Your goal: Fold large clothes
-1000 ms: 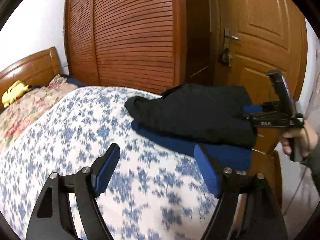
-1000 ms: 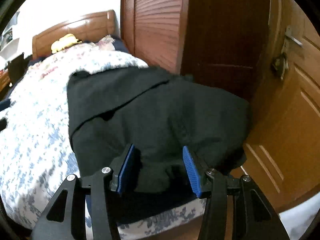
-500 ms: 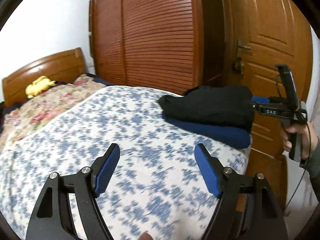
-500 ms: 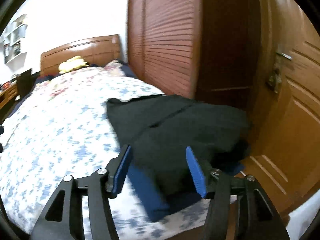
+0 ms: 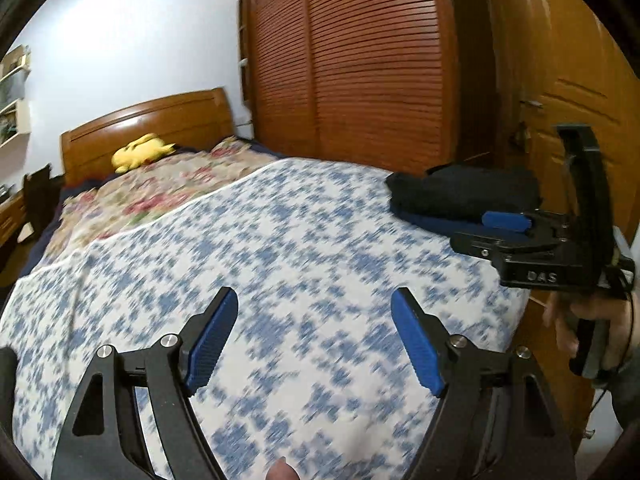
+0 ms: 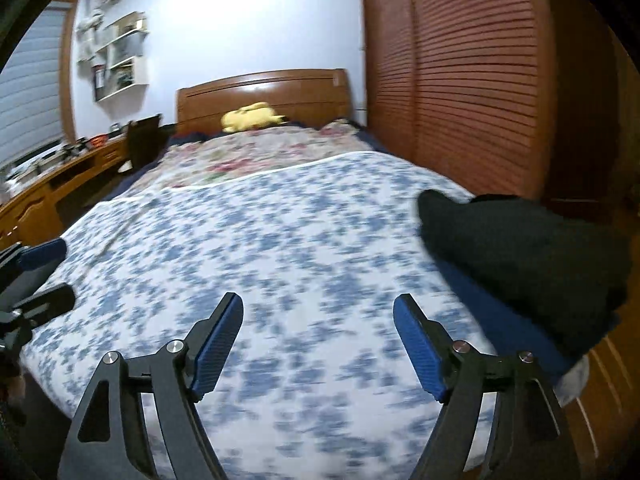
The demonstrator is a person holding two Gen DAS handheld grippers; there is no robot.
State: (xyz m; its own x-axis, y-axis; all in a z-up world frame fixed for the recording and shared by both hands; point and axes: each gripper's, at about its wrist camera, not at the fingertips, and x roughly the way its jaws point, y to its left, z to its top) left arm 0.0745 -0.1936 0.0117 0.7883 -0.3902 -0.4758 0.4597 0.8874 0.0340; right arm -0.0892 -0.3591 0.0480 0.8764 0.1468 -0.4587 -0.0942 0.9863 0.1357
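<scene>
a bed covered with a blue-and-white floral quilt fills most of both views, with a second, pink-flowered cover laid across its far end up to a wooden headboard. a yellow plush toy is seen lying against that headboard. a louvred wooden wardrobe runs along the far side of the bed, and a panelled wooden door stands beside it at the foot corner. in the right wrist view a wooden desk with a dark chair is set along the other side of the bed, under white wall shelves and a blinded window. the folded black garment is stacked on a folded dark blue garment, and both are placed at the corner of the quilt nearest the door, with the pile reaching the mattress edge. the broad middle of the quilt is otherwise bare cloth. the left gripper is held above the near part of the quilt, its blue-padded fingers spread wide with nothing between them. the right gripper is likewise held over the quilt, fingers wide apart and holding nothing, the clothes pile lying just to its right and untouched. in the left wrist view the right gripper is seen near the pile, gripped by a hand beyond the bed's edge.
</scene>
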